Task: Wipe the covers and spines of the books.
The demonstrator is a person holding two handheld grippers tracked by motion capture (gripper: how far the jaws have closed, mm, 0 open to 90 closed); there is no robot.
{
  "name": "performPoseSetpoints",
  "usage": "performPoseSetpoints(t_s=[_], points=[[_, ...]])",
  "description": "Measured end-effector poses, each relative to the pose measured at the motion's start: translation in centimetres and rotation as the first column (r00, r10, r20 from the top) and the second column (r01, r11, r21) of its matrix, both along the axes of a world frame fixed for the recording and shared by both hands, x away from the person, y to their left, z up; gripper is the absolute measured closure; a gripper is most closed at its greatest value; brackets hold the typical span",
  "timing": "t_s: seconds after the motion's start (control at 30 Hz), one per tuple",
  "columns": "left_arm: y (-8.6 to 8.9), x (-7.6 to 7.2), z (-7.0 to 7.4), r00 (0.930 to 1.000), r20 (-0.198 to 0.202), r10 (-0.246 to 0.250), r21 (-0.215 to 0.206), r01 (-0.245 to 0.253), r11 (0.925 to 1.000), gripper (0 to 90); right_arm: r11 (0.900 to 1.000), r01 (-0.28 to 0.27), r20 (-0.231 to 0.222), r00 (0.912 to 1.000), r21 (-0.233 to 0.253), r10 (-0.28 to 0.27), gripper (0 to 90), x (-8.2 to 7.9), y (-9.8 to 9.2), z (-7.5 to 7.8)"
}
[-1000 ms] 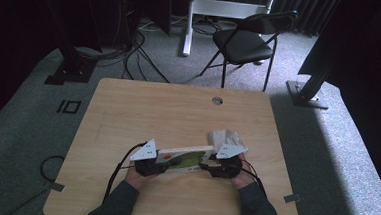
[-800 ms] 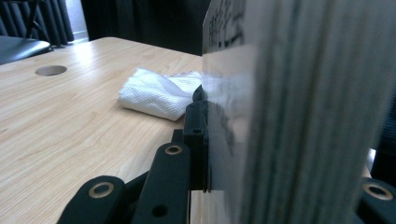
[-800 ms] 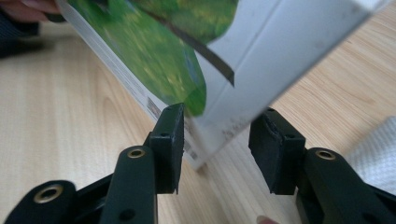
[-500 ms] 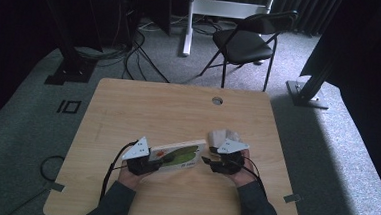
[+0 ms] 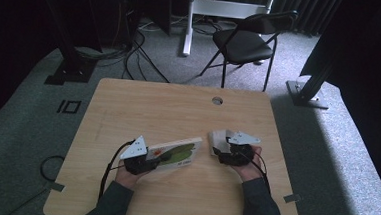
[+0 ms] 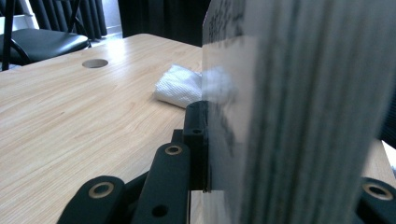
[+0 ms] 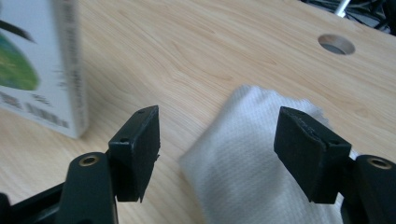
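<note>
A thin white book (image 5: 178, 153) with a green leaf on its cover lies tilted at the table's near left of centre. My left gripper (image 5: 156, 158) is shut on its near-left end. In the left gripper view the book's edge (image 6: 285, 112) stands close up against one black finger (image 6: 195, 135), and the other jaw is hidden behind it. A folded white cloth (image 5: 218, 138) lies on the table to the right of the book. My right gripper (image 7: 222, 130) hangs open just over the cloth (image 7: 252, 172), a jaw on either side, apart from the book (image 7: 44, 60).
The wooden table (image 5: 163, 108) has a round cable hole (image 5: 217, 100) near its far edge. Beyond it stand a black folding chair (image 5: 242, 40) and cables on grey carpet. A black stand base (image 5: 304, 92) sits off the table's far right corner.
One second ago the book lay between both grippers. The right gripper has come off it and moved right over the cloth, while the left gripper has drawn the book to the left.
</note>
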State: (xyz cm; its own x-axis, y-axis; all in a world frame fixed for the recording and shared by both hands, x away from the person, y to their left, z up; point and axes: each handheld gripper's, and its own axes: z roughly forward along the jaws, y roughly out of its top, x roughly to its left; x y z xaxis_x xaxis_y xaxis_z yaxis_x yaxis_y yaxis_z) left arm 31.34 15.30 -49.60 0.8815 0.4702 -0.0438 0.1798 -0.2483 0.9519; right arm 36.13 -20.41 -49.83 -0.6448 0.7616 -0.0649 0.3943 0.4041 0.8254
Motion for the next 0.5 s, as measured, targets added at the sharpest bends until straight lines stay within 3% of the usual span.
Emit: performPoseSetpoints(t_s=[0.13, 0.33, 0.4, 0.5], points=[[0.0, 0.0, -0.1, 1.0, -0.006, 0.005, 0.0, -0.005, 1.0, 78.0, 0.997, 0.057, -0.022, 0.9981, -0.055, -0.058, 31.2, 0.9, 0.0, -1.0], [0.0, 0.0, -0.2, 0.9999, -0.012, 0.012, 0.01, -0.012, 0.9999, 78.1, 0.993, 0.096, -0.074, 0.9921, -0.07, -0.101, 31.6, 2.1, -0.1, -2.4], [0.1, 0.0, -0.1, 0.9999, -0.012, 0.013, 0.011, -0.013, 0.9999, 78.1, 0.99, 0.109, -0.105, 0.9874, -0.094, -0.119, 35.0, 2.6, -0.1, -3.5], [0.1, 0.0, -0.1, 0.9998, -0.012, 0.013, 0.011, -0.013, 0.9999, 78.1, 0.989, 0.11, -0.122, 0.985, -0.101, -0.122, 41.7, 2.7, -0.1, -3.8]])
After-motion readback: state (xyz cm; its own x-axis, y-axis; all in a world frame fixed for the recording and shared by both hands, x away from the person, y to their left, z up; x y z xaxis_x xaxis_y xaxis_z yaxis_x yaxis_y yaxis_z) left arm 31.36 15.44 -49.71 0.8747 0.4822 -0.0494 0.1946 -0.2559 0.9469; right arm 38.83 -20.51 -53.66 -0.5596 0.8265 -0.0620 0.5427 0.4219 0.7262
